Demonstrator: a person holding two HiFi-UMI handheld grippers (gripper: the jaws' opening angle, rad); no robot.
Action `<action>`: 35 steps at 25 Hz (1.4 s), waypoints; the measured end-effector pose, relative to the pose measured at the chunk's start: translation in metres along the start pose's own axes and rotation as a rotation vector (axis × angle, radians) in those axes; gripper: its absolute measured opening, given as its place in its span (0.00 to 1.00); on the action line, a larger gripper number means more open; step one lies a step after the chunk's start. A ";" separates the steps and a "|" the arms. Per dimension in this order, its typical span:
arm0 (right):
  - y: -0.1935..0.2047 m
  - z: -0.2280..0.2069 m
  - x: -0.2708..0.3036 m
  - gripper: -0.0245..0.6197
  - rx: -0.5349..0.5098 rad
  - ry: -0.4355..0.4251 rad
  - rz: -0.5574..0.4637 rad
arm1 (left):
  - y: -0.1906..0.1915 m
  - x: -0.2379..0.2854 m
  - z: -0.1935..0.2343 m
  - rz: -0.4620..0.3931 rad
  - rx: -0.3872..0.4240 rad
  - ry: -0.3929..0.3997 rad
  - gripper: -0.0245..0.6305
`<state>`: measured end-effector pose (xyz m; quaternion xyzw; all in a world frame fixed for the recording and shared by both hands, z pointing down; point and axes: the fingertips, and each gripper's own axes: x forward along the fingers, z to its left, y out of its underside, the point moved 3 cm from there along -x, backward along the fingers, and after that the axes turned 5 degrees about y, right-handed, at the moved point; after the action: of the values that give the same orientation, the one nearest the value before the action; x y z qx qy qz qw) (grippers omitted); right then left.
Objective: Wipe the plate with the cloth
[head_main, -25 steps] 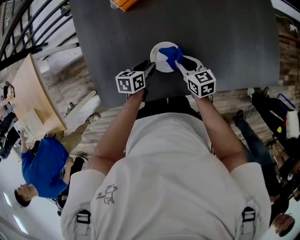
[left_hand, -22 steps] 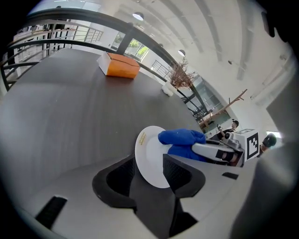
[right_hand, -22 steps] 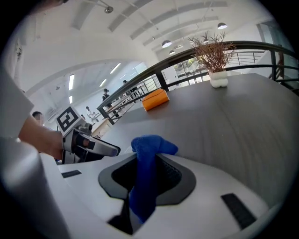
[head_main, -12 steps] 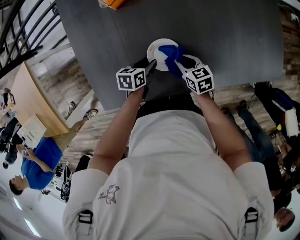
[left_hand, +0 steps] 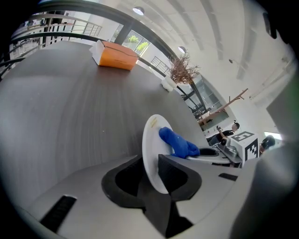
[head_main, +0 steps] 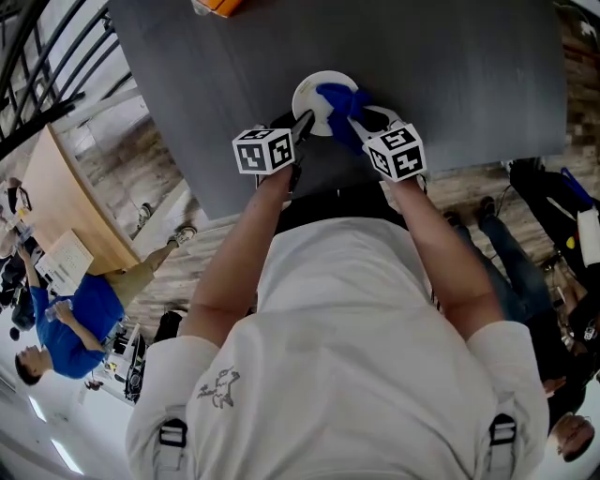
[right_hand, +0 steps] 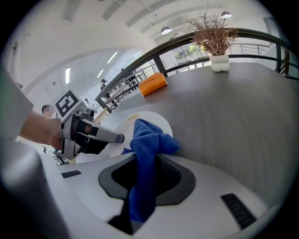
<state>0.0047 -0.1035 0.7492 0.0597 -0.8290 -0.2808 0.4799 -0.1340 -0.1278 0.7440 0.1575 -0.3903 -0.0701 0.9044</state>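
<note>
Working at the near edge of the dark table (head_main: 450, 75), looking at the white plate (head_main: 314, 92) dead ahead at twelve o'clock. Bringing the left gripper (left_hand: 152, 169) in at the plate's seven o'clock rim, closing its fingers with that rim standing between them, not clamping yet by the look of the gap on one side. Pinching the blue cloth (right_hand: 145, 140) tight in the right gripper (right_hand: 145, 175), fingers closed hard on the fabric, bunched end resting on the plate's face toward three o'clock. Judging the task as barely begun: cloth on the plate, steadying grip nearly set, no wiping stroke to point to. Leaving the whole face to cover, from three o'clock across to nine. Ignoring the orange box (head_main: 220, 6) far off at eleven o'clock.
</note>
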 end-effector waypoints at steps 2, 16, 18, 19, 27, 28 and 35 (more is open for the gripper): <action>0.001 0.001 -0.001 0.17 -0.001 0.009 -0.003 | -0.002 0.000 -0.006 -0.014 0.009 0.013 0.15; -0.046 -0.004 -0.049 0.17 -0.052 0.099 -0.119 | 0.015 -0.022 -0.085 -0.028 -0.032 0.244 0.09; -0.072 0.017 -0.071 0.17 -0.107 0.075 -0.202 | 0.012 -0.029 -0.106 -0.049 -0.020 0.286 0.09; -0.085 0.029 -0.082 0.18 -0.139 0.054 -0.244 | 0.006 -0.033 -0.116 -0.071 -0.018 0.312 0.09; -0.101 0.090 -0.162 0.17 -0.310 -0.135 -0.315 | -0.070 -0.113 -0.180 -0.353 0.099 0.327 0.07; -0.103 0.086 -0.167 0.17 -0.323 -0.126 -0.314 | -0.078 -0.122 -0.186 -0.375 0.115 0.322 0.07; -0.157 0.040 -0.219 0.17 -0.361 0.066 -0.423 | -0.081 -0.156 -0.215 -0.420 0.196 0.291 0.07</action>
<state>0.0617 -0.1378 0.4849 0.1540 -0.7184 -0.5160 0.4404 -0.0844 -0.1152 0.4711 0.3300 -0.2198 -0.1946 0.8971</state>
